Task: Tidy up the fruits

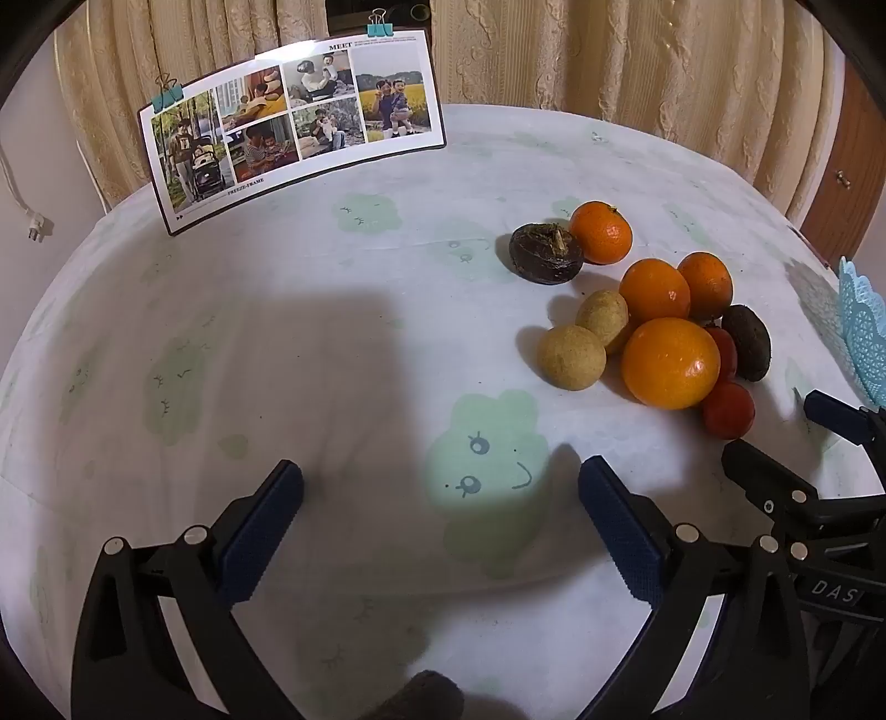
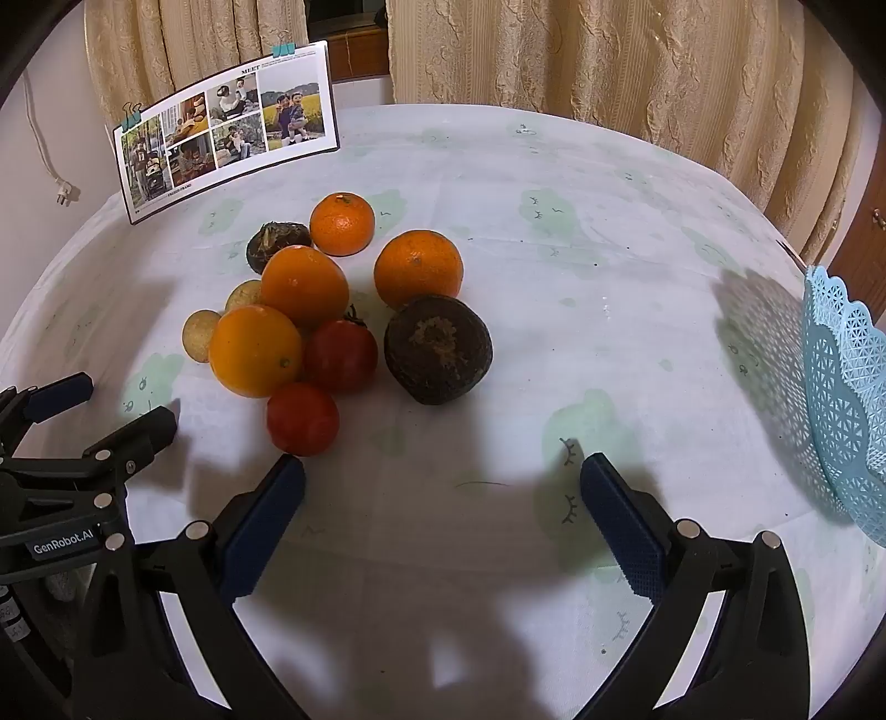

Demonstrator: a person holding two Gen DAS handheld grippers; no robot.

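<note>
Two hand-held grippers hang over a cloth-covered tabletop (image 2: 498, 183), both angled downward with jaws spread wide and nothing between their blue-padded fingers. The left hand-held gripper (image 1: 440, 493) hovers above bare cloth printed with pale green cartoon animals, the fruit lying ahead and to its right. The right hand-held gripper (image 2: 443, 490) faces the pile more directly; its left fingertip (image 2: 288, 476) sits just below the nearest tomato (image 2: 302, 419), and whether the two touch cannot be told.

The fruit lies heaped near the middle of the tabletop: four oranges, among them a large one (image 2: 256, 351) at the front of the pile and a smaller one (image 2: 341, 223) at the back; a second tomato (image 2: 340, 354) tucked behind the first; two small tan round fruits (image 1: 571, 357) at the left edge of the heap; and two dark brown fruits, one (image 2: 437, 349) at the right of the pile, the other (image 2: 275, 243) near the back beside the small orange. The pieces crowd together, many touching.

A light blue lattice basket (image 2: 847, 399) stands at the right edge of the tabletop, well apart from the fruit. A photo collage card (image 1: 293, 127), held by teal binder clips, stands at the far left. Cream patterned curtains (image 1: 609, 50) hang behind, and a wooden door (image 1: 847, 183) shows at far right.
</note>
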